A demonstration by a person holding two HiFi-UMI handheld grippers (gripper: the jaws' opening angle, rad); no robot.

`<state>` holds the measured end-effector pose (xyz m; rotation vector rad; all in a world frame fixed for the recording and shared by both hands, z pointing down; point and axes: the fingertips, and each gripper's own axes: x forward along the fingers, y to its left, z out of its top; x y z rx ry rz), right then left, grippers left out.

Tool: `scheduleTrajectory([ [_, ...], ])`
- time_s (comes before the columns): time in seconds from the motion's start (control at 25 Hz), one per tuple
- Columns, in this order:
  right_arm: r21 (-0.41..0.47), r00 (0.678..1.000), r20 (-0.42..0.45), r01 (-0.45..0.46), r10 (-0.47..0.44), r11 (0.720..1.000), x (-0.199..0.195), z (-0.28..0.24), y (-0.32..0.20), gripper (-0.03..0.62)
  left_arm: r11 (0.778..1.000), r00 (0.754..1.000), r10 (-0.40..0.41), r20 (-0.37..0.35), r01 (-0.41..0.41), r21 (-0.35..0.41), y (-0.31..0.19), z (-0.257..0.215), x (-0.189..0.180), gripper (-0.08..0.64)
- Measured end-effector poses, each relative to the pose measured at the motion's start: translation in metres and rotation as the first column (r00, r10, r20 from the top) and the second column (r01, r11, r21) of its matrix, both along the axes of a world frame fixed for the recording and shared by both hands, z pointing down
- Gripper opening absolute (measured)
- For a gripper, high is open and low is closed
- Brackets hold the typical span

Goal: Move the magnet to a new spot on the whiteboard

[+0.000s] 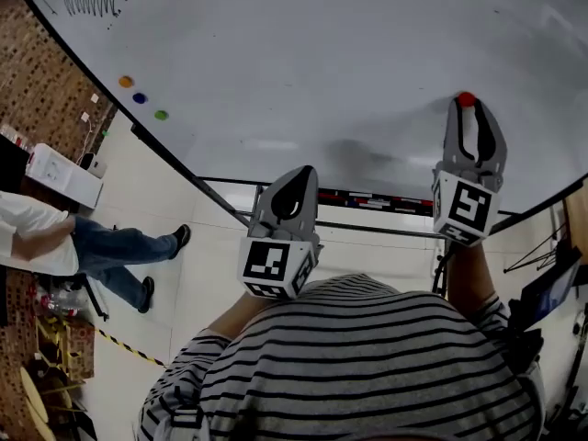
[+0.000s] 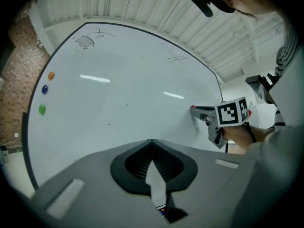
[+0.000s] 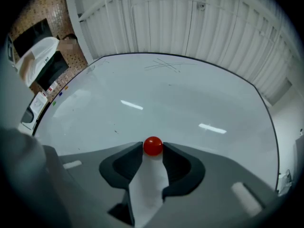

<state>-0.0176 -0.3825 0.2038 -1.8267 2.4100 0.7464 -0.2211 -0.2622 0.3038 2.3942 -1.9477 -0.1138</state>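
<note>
A small red magnet point(image 1: 466, 99) point(image 3: 153, 146) sits on the whiteboard point(image 1: 322, 53) at its lower right. My right gripper point(image 1: 467, 105) point(image 3: 153, 149) points at the board, and both its jaw tips touch the sides of the magnet, shut on it. From the left gripper view the same red magnet point(image 2: 193, 107) shows at the tip of the right gripper point(image 2: 195, 109). My left gripper point(image 1: 299, 175) point(image 2: 152, 141) hangs back from the whiteboard point(image 2: 118, 103) near my chest, jaws shut with nothing between them.
Orange point(image 1: 126, 82), blue point(image 1: 139, 98) and green point(image 1: 162, 115) magnets sit in a row at the board's left edge. A scribble point(image 1: 92, 1) marks the top left corner. A seated person point(image 1: 55, 237) is on the floor side at the far left.
</note>
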Motion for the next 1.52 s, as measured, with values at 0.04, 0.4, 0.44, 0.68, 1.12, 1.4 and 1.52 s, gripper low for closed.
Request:
scheduleTrajectory([
  [0.04,-0.017,0.999,0.024,0.026,-0.025,1.000,-0.001,0.000,0.004,0.129,1.000,1.000,-0.003,-0.001,0.003,0.004,0.002,0.001,0.001,0.015],
  [0.4,-0.143,0.963,0.187,0.223,-0.195,0.964,0.061,0.028,0.104,0.071,1.000,1.000,-0.006,0.017,0.005,0.018,0.055,0.003,0.070,0.015],
  [0.44,-0.167,0.956,0.202,0.250,-0.215,0.954,0.069,0.035,0.119,0.060,1.000,1.000,-0.008,0.015,0.008,0.018,0.066,0.003,0.083,0.015],
  [0.68,-0.274,0.927,0.244,0.349,-0.286,0.896,0.116,0.063,0.201,0.018,1.000,1.000,-0.013,0.012,0.013,0.013,0.129,0.009,0.154,0.015],
  [1.12,-0.360,0.894,0.341,0.410,-0.291,0.838,0.148,0.081,0.295,0.000,0.999,0.999,0.032,-0.012,-0.032,0.000,0.201,0.006,0.209,0.015],
  [1.4,-0.371,0.903,0.340,0.385,-0.262,0.845,0.140,0.080,0.320,0.000,0.995,0.995,0.104,-0.006,-0.104,-0.006,0.217,0.003,0.212,0.015],
  [1.52,-0.371,0.908,0.333,0.375,-0.255,0.850,0.127,0.080,0.327,0.000,0.994,0.994,0.109,-0.012,-0.109,-0.015,0.224,0.005,0.200,0.015],
])
